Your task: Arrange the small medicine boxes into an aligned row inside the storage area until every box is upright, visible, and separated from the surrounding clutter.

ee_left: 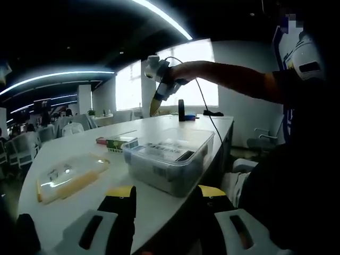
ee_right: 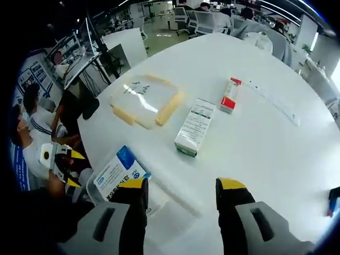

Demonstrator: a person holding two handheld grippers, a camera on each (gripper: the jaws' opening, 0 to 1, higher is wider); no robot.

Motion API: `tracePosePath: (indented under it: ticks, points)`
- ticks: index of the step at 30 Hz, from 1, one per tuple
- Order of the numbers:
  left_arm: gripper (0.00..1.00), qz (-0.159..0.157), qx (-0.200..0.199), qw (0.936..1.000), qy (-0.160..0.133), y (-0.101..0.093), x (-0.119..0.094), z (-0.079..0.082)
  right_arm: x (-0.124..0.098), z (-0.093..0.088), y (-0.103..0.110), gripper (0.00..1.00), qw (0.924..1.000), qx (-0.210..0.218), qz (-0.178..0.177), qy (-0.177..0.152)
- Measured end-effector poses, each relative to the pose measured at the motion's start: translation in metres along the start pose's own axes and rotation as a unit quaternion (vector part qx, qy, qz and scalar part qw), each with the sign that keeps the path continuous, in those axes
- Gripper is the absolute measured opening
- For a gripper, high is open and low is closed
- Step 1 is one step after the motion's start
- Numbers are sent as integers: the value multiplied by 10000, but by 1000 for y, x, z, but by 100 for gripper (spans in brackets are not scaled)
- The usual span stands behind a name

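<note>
Looking along the left gripper, jaws released and empty, a clear bin sits at the tabletop edge, two boxes just beyond it. Right gripper, also parted and empty, hovers over the bin; the green box and red box lie flat beyond it. Approach the green box squarely, gripping its narrow sides.

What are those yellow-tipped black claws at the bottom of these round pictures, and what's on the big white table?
They are grippers that a person holds, one per hand, each with a camera riding on it. The left gripper looks across the white table at a clear plastic bin; the raised right gripper shows there too. The right gripper looks down on a clear lid, a green-and-white medicine box, a red-and-white box and a blue-and-white box. Both grippers are open, holding nothing.
</note>
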State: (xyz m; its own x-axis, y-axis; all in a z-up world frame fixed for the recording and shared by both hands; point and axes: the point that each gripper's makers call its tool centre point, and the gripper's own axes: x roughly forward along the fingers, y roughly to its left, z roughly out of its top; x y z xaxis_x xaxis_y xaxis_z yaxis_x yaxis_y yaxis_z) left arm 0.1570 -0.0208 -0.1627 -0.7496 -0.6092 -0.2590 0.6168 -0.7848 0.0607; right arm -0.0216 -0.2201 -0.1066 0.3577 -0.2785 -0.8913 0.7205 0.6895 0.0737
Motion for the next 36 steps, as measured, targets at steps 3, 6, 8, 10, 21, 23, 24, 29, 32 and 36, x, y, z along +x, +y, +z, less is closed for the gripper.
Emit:
tracePosePath:
  ticks: [3,6,8,10,21,23,24,29,32,36]
  points:
    - [44,-7,2,10000,-4,0,0,1,7,7,-4,50,10000,49,-50,-40]
    - [44,7,0,10000,7,1,0,0,10,8,-4,51,9999,104,-66,-5]
    - [44,9,-9,10000,-7,2,-1,1,13,11,-7,51,9998,146,-142,-3]
    - [44,14,-5,10000,-10,2,-1,1,17,14,-12,51,9995,187,-244,-29]
    - [44,31,35,10000,55,3,-7,0,41,27,-32,53,9985,362,-421,14]
    - [44,45,34,10000,57,5,-8,0,46,28,-34,54,9982,413,-440,47]
    - [44,49,28,10000,50,5,-8,1,49,27,-34,54,9981,392,-458,84]
    - [44,27,26,10000,44,5,-8,0,55,28,-35,54,9976,472,-485,134]
    - [45,48,216,9996,151,2,-8,-1,59,30,-37,54,9974,474,-531,143]
    - [45,-74,348,9991,220,-4,-7,-2,66,29,-42,55,9967,518,-570,246]
